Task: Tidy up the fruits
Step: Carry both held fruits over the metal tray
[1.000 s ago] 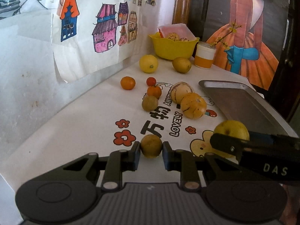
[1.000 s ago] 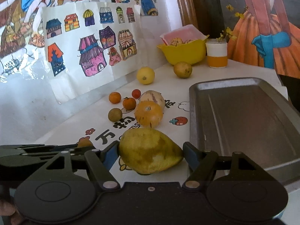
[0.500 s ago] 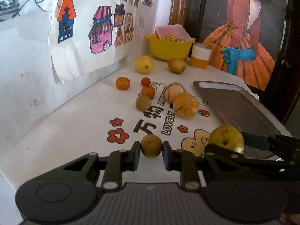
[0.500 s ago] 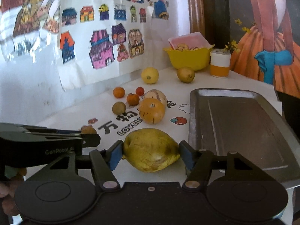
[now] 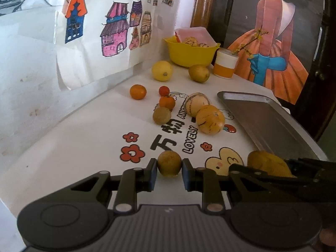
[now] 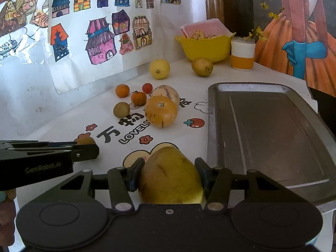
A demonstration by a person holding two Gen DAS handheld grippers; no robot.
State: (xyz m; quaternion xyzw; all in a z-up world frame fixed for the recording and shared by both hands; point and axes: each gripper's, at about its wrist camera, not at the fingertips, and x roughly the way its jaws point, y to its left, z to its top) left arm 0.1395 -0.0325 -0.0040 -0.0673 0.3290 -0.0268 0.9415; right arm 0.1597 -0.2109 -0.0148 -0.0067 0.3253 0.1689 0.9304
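My left gripper [image 5: 169, 169] is shut on a small brown round fruit [image 5: 169, 163], held over the printed tablecloth. My right gripper [image 6: 169, 175] is shut on a large yellow-green mango [image 6: 170, 179], near the front left corner of the metal tray [image 6: 268, 130]. In the left wrist view the mango [image 5: 268, 163] shows at the right, beside the tray [image 5: 266, 121]. Loose fruit lies mid-table: two striped melons [image 6: 161, 111], small oranges [image 6: 138, 98], a brown fruit [image 6: 121, 109], a red tomato [image 6: 147, 88], a lemon [image 6: 159, 68] and a green-yellow fruit [image 6: 202, 67].
A yellow bowl [image 6: 206, 46] holding a pink container and fruit stands at the back, with a white-and-orange cup [image 6: 242, 55] beside it. A wall with house drawings [image 6: 100, 40] runs along the left. The table edge lies to the right of the tray.
Both grippers keep their fruit. The mango has turned in the right gripper and now points forward, and the right gripper has drawn nearer to the tray's corner.
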